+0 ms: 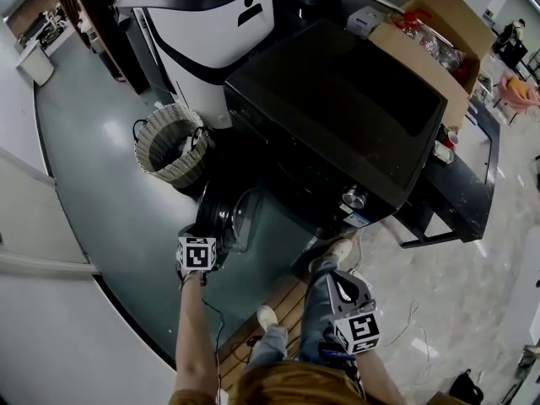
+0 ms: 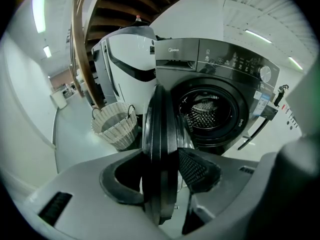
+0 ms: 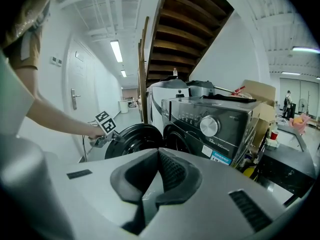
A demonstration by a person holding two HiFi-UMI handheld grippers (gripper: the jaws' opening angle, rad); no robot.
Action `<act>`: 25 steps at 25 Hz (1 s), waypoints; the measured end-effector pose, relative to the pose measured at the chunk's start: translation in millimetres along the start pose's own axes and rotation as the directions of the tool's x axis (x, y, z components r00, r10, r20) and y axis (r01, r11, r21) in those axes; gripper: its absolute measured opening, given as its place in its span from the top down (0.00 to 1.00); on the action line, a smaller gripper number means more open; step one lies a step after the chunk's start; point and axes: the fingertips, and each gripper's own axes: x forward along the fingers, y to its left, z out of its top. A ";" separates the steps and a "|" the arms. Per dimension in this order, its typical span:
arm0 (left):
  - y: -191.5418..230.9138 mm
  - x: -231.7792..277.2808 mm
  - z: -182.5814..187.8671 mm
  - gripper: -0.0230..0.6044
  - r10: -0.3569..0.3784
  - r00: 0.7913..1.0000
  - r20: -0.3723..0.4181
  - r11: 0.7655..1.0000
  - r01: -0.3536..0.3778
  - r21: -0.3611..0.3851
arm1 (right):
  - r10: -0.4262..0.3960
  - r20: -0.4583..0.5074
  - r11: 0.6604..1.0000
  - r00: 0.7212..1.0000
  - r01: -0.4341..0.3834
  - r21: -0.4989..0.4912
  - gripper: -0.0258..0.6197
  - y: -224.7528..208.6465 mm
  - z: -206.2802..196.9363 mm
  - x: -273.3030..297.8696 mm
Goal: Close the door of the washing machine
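The dark front-loading washing machine stands with its round door swung open towards me. In the left gripper view the door shows edge-on, and the steel drum is visible behind it. My left gripper has a pad against each side of the door's rim, gripping its outer edge. My right gripper hangs low beside my legs, shut with nothing in it, and points at the machine's front. From there the left gripper shows at the door's left edge.
A woven laundry basket stands on the floor just left of the door. A white and black appliance is behind it. A cardboard box full of items and a black stand sit to the machine's right. My feet are in front of the machine.
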 end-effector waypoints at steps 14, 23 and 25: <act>-27.5 -10.7 2.8 0.62 -0.085 0.996 -0.016 0.995 0.084 -0.047 | -0.025 0.031 1.000 0.999 0.025 0.007 0.94 2.0 7.7 -14.8; -48.7 -16.7 5.1 0.63 -0.156 0.988 -0.011 0.985 0.155 -0.082 | -0.028 0.035 1.000 0.999 0.028 0.003 0.94 6.1 14.0 -21.7; -54.0 -17.1 5.4 0.63 -0.169 0.986 -0.010 0.981 0.168 -0.093 | -0.031 0.037 1.000 0.999 0.031 0.003 0.94 4.6 14.0 -23.8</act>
